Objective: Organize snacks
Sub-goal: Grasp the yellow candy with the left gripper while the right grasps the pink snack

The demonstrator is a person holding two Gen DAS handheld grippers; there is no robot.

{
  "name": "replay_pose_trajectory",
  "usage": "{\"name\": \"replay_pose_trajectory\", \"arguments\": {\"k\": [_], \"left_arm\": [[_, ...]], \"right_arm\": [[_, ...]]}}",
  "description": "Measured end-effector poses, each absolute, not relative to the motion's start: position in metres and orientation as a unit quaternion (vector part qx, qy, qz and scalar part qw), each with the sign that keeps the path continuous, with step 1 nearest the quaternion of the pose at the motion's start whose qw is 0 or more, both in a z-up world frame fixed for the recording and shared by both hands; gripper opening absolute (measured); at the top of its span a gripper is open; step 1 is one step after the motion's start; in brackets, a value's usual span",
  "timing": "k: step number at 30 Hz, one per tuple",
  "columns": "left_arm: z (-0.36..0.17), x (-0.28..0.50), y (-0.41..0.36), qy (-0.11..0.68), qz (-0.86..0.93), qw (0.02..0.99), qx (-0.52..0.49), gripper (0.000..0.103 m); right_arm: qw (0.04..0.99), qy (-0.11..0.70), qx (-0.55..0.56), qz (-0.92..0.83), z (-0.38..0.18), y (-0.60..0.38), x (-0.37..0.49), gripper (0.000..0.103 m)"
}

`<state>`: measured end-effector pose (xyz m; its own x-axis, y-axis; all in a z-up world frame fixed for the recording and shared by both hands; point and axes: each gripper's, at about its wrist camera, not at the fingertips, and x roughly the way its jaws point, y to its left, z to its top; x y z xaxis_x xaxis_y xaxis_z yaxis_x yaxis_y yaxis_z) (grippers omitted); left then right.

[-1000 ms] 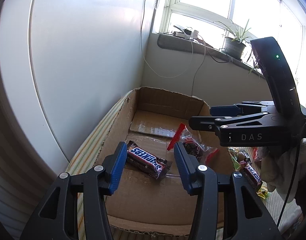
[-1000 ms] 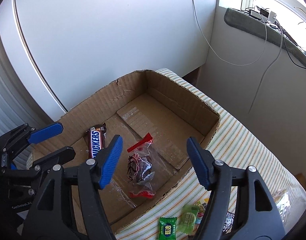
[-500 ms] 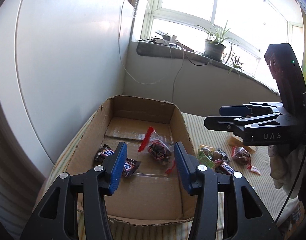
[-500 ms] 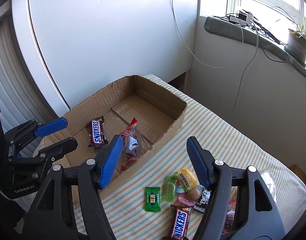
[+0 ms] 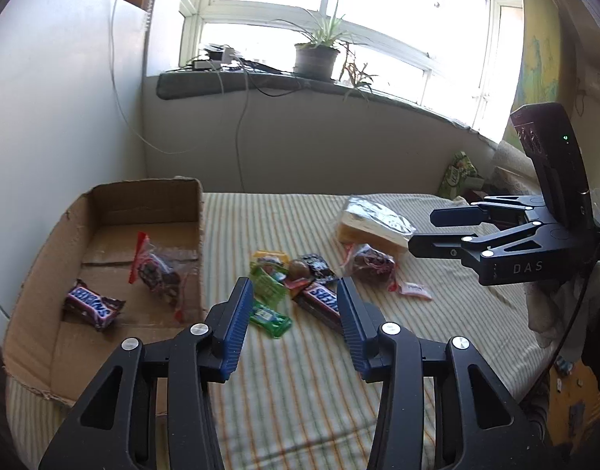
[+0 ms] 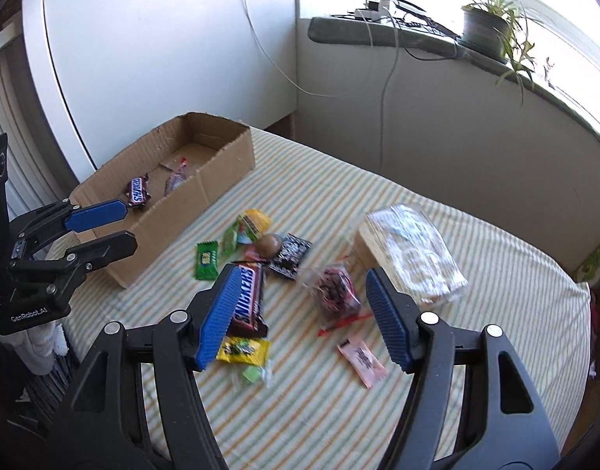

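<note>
The striped tablecloth (image 6: 378,203) fills both views. The cardboard box (image 6: 225,164) sits at ten o'clock in the right wrist view and at nine o'clock in the left wrist view; it already holds a Snickers bar (image 5: 93,307) and a clear bag with a red strip (image 5: 157,270).

The wrapped bread pack (image 6: 411,250) lies at three o'clock of the loose pile. Next in size come a bag of dark red snacks (image 6: 335,291), a second Snickers bar (image 6: 249,299) and a green candy (image 6: 207,260).

The left gripper (image 5: 294,313) is empty; its jaws have just been closing a little yet stand apart, over the green candy and the loose Snickers. The right gripper (image 6: 300,313) is spread wide and empty, the dark red bag between its pads but untouched.

The step in hand looks like reaching for the next snack. To do it well, I would take one item per gripper, come down straight over the dark red bag, pinch its bunched middle rather than the thin edge, and keep the two grippers clear of each other.

Only the right wrist view shows a yellow packet (image 6: 243,350) and, whole, a pink sachet (image 6: 362,358) near six o'clock. Only the left wrist view shows the whole box floor.
</note>
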<state>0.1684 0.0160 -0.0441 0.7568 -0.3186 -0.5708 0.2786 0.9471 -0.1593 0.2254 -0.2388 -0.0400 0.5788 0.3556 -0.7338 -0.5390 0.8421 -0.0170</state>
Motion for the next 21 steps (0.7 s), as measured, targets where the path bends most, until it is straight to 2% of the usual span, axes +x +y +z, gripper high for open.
{"name": "replay_pose_trajectory", "arguments": {"k": [5, 9, 12, 21], "left_arm": [[-0.063, 0.172, -0.015, 0.348, -0.200, 0.916, -0.014, 0.028], [-0.073, 0.175, -0.031, 0.370, -0.217, 0.903, -0.003, 0.026], [-0.079, 0.181, -0.038, 0.385, -0.226, 0.895, 0.000, 0.020], [-0.100, 0.191, -0.058, 0.424, -0.243, 0.872, 0.026, 0.016]], "right_arm": [[0.874, 0.409, -0.117, 0.237, -0.061, -0.269, 0.227, 0.060], [0.866, 0.425, -0.123, 0.233, -0.078, -0.280, 0.229, 0.052], [0.861, 0.435, -0.121, 0.235, -0.086, -0.286, 0.233, 0.051], [0.850, 0.447, -0.128, 0.248, -0.100, -0.288, 0.242, 0.050]]}}
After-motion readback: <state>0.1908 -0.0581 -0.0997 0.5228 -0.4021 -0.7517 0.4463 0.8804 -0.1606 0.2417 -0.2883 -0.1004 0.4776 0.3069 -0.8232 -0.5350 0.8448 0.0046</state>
